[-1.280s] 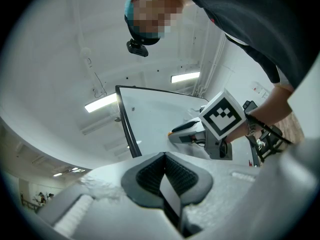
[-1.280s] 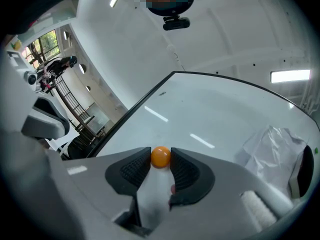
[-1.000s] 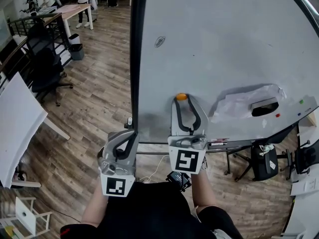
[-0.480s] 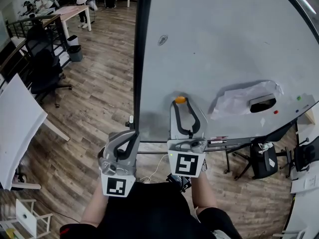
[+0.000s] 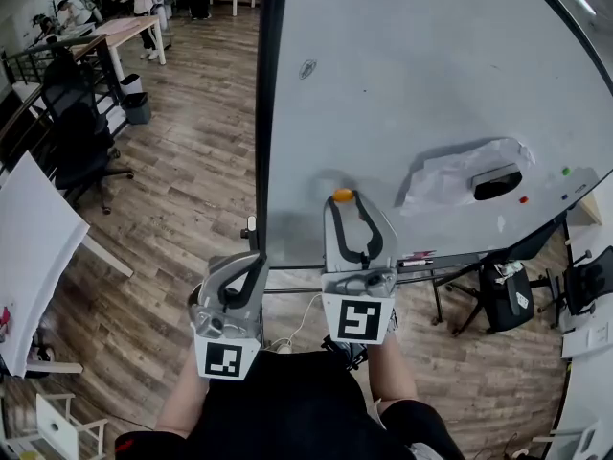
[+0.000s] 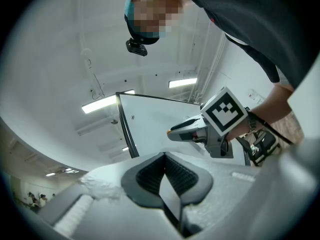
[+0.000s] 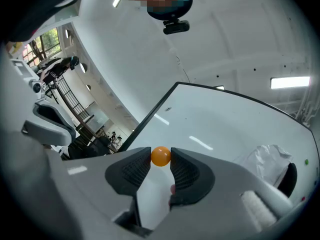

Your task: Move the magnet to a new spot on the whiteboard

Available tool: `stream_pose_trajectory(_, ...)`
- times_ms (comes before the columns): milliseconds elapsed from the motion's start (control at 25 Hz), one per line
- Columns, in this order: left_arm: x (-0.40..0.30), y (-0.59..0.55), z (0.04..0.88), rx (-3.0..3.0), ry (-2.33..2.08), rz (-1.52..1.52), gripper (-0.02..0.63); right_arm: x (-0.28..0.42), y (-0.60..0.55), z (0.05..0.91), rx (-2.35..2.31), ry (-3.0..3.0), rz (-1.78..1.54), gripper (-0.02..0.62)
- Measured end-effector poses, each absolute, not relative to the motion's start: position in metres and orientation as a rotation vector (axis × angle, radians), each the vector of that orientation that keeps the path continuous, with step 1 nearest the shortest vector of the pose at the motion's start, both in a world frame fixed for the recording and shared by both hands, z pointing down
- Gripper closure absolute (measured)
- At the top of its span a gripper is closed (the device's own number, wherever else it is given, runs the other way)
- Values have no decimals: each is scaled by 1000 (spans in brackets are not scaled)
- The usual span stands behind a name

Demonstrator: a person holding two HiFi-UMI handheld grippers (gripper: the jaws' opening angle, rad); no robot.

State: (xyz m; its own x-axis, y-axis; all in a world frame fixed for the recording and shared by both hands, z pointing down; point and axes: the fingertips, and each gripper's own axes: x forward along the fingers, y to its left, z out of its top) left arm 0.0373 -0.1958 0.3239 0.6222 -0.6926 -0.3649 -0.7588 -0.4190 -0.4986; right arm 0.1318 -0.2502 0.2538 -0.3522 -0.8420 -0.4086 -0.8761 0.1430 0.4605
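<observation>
The right tool [image 7: 160, 160] was closed on the magnet [image 7: 160, 155], an orange ball pinched at the very tips of the ribbed pads, one pad on each side. The left tool [image 6: 164, 160] had its jaws together with nothing between them.

In the head view the right tool [image 5: 345, 206] pointed straight ahead at the whiteboard [image 5: 431, 84]. The magnet [image 5: 342, 195] sat at its far end, over the board's lower left area and near the dark frame edge [image 5: 269, 113]. Contact with the surface could not be determined. The magnet was round, so no long axis applied.

Bare board lay ahead of the tool tips and to their right – the likely zone for a new spot. A crumpled plastic sheet [image 5: 460, 172] lay well to the right.

The right forearm was extended. The left tool [image 5: 251, 271] was held back, short of the board's lower edge.
</observation>
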Motion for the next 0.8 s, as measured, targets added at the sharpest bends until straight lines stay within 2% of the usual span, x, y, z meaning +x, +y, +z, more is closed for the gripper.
stream_pose_trajectory(800, 30, -167, 326, -2290, 975, 173, 604, 124, -199, 255, -1870, 2265, 984, 471)
